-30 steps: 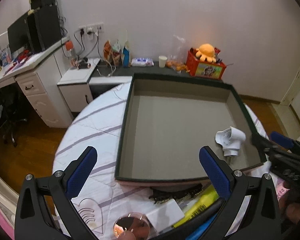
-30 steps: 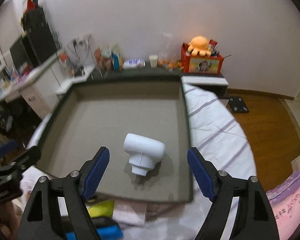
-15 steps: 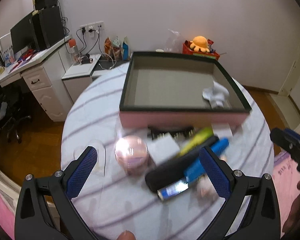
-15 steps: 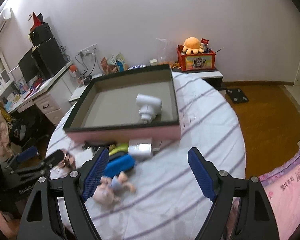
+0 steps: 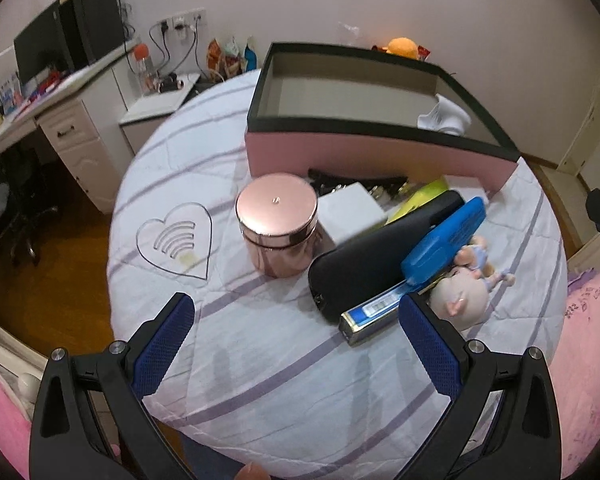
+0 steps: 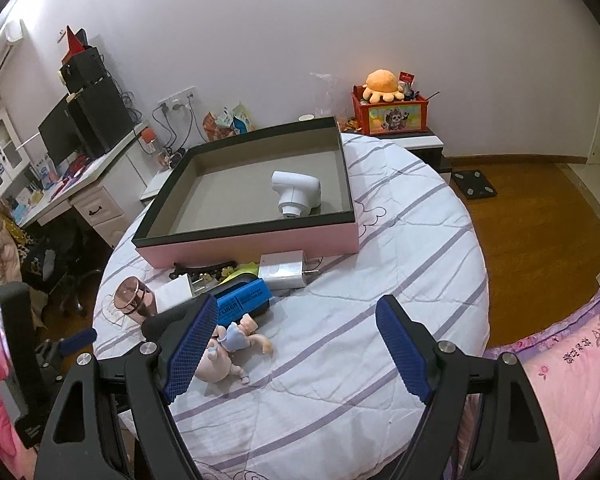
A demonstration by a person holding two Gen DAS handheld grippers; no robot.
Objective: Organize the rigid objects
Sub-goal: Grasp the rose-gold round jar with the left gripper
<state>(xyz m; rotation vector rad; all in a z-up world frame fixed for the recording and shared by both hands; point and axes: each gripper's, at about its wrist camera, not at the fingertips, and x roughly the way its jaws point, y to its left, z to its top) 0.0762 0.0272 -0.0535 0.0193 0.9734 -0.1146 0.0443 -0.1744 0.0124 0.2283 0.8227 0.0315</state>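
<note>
Since a second ago you have pulled both grippers back from over the box (image 6: 244, 236): then each looked down into it, now the whole pile in front of it shows. Your left gripper (image 5: 296, 344) and right gripper (image 6: 296, 344) both hang wide open above the cloth, holding nothing. The round table (image 6: 400, 264) wears a white cloth with purple stripes; a desk (image 6: 92, 184) with a monitor stands by the white wall, and the floor is wood. The white device (image 6: 294, 194) lies inside the box near its front right corner, nozzle toward the front wall. Outside, just before the pink wall, sit the copper jar (image 5: 278, 224) upright, the black case (image 5: 376, 248) and the blue stapler (image 5: 440, 248), both running diagonally toward the box, and the doll (image 6: 228, 348) on its side.
</note>
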